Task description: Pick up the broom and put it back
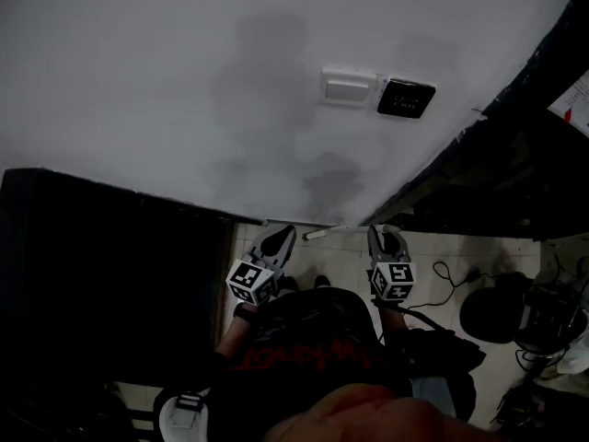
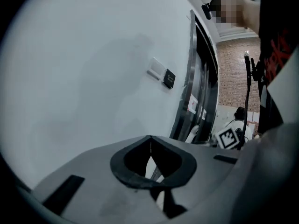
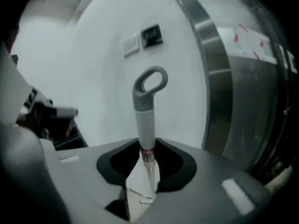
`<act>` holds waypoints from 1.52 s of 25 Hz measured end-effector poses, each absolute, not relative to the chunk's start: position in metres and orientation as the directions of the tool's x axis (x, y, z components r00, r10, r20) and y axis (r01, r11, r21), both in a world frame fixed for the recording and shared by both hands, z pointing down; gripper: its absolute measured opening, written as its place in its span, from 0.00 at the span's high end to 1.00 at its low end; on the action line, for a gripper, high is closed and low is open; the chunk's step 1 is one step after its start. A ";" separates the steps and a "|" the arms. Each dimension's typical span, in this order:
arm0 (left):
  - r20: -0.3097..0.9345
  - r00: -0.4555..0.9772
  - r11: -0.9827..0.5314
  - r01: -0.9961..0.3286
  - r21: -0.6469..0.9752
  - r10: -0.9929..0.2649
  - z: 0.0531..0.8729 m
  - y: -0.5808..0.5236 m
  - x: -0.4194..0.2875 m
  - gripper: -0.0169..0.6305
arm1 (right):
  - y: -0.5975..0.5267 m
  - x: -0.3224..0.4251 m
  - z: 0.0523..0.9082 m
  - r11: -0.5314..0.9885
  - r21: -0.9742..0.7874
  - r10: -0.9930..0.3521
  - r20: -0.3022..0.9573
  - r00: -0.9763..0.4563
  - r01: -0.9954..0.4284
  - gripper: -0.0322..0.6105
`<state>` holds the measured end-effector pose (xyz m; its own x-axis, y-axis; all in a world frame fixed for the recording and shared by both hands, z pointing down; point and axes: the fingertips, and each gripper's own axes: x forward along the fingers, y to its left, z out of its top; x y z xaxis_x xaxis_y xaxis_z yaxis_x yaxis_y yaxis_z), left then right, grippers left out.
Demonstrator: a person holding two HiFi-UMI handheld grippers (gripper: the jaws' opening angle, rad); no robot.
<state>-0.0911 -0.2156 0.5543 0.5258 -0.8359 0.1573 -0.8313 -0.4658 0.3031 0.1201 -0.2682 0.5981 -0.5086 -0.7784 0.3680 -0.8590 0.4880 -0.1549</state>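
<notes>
The broom's pale handle (image 3: 145,125) stands upright between the jaws of my right gripper (image 3: 147,149), which is shut on it just below the grey grip. The grip ends in a grey hanging loop (image 3: 150,84) that rises in front of the white wall. In the head view the right gripper (image 1: 386,238) points at the foot of the wall, and I cannot make out the handle there. My left gripper (image 1: 279,237) is level with it to the left. In its own view the left gripper (image 2: 149,139) has its tips together with nothing between them.
A white switch plate (image 1: 348,87) and a dark panel (image 1: 405,98) sit on the wall ahead. A steel door frame (image 3: 215,78) runs along the right, and a black door (image 1: 110,274) on the left. A small white piece (image 1: 317,235) lies at the wall's foot. Cables and a dark round base (image 1: 497,311) lie on the floor at right.
</notes>
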 end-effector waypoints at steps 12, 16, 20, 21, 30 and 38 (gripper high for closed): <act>0.043 0.632 -0.601 -0.755 0.264 -0.774 0.519 -0.246 -0.081 0.97 | -0.245 0.095 0.441 0.548 -0.104 -0.827 0.081 -0.556 -0.830 0.79; 0.043 0.668 -0.634 -0.723 0.274 -0.743 0.522 -0.240 -0.072 0.97 | -0.229 0.091 0.447 0.580 -0.082 -0.800 0.129 -0.586 -0.810 0.79; 0.054 0.689 -0.650 -0.704 0.286 -0.723 0.531 -0.241 -0.066 0.97 | -0.220 0.102 0.468 0.576 -0.095 -0.782 0.228 -0.581 -0.812 0.79; 0.056 0.693 -0.654 -0.700 0.287 -0.718 0.533 -0.241 -0.064 0.97 | -0.219 0.106 0.477 0.568 -0.103 -0.780 0.249 -0.574 -0.817 0.79; 0.102 0.698 -0.649 -0.702 0.293 -0.709 0.535 -0.230 -0.048 0.97 | -0.249 0.122 0.618 0.440 -0.144 -0.775 0.437 -0.456 -0.886 0.79; 0.165 0.524 -0.468 -0.836 0.286 -0.835 0.535 -0.189 -0.068 0.97 | -0.333 0.123 0.795 0.393 -0.121 -0.659 0.654 -0.371 -0.912 0.79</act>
